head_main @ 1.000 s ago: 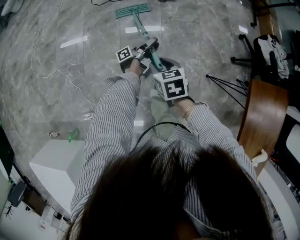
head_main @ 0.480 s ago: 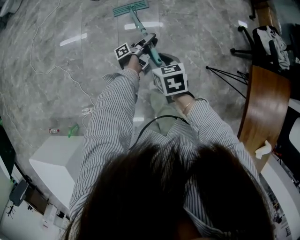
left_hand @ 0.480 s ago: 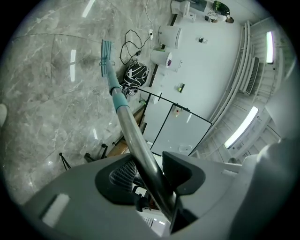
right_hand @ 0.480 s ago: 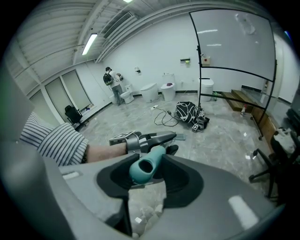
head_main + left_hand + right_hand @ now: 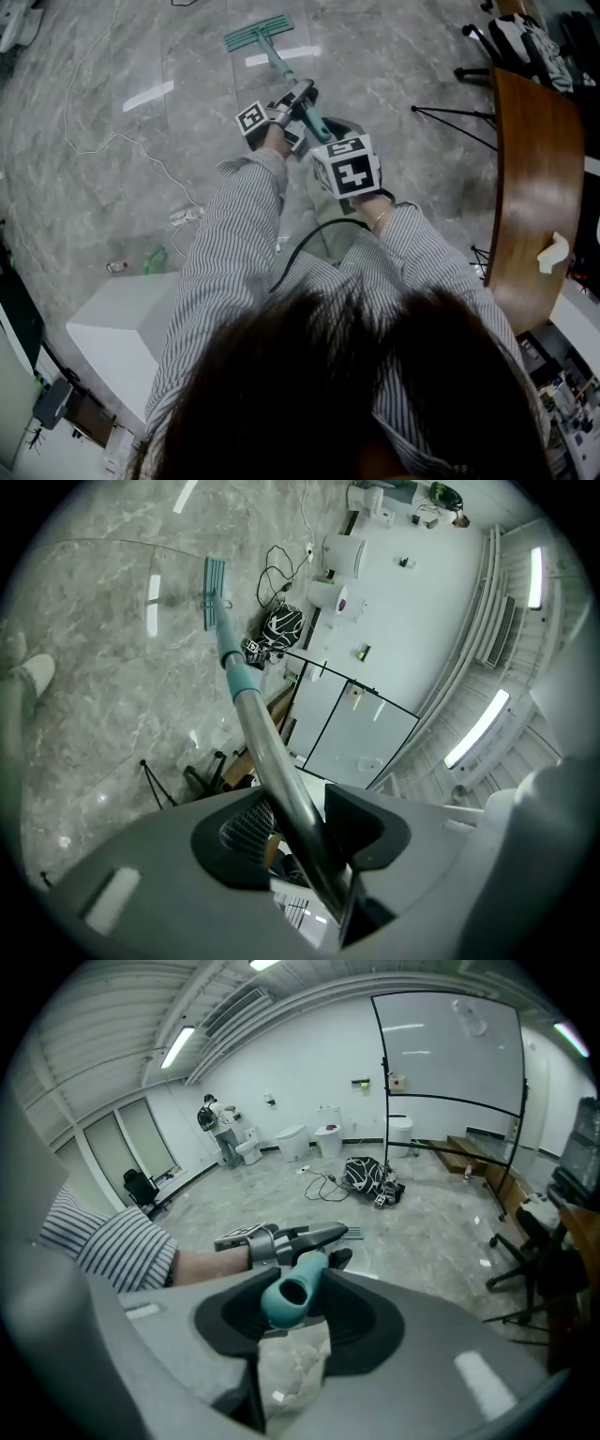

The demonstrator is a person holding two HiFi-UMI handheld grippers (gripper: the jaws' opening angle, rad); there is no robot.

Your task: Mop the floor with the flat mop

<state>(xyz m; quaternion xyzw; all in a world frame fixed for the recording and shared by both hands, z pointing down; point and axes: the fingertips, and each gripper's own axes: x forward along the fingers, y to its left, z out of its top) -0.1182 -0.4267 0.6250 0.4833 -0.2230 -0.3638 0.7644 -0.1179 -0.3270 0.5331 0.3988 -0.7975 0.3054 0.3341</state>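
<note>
On the grey marble floor (image 5: 84,216) the flat mop (image 5: 260,33) has its head a little lower in the head view than one second ago. The left tool (image 5: 309,841) stays clamped on the metal shaft, the right tool (image 5: 295,1302) on the teal handle end. More of the wooden surface (image 5: 534,187) now shows at the right. A white cable (image 5: 120,136) crosses the floor.

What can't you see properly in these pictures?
- Mop head underside: head view, it faces the floor.
- Green thing beside the white box: head view, too small to name.
- Dark bundle near the cables: right gripper view, too far and blurry.
- Chair: head view, cut off by the top edge.
</note>
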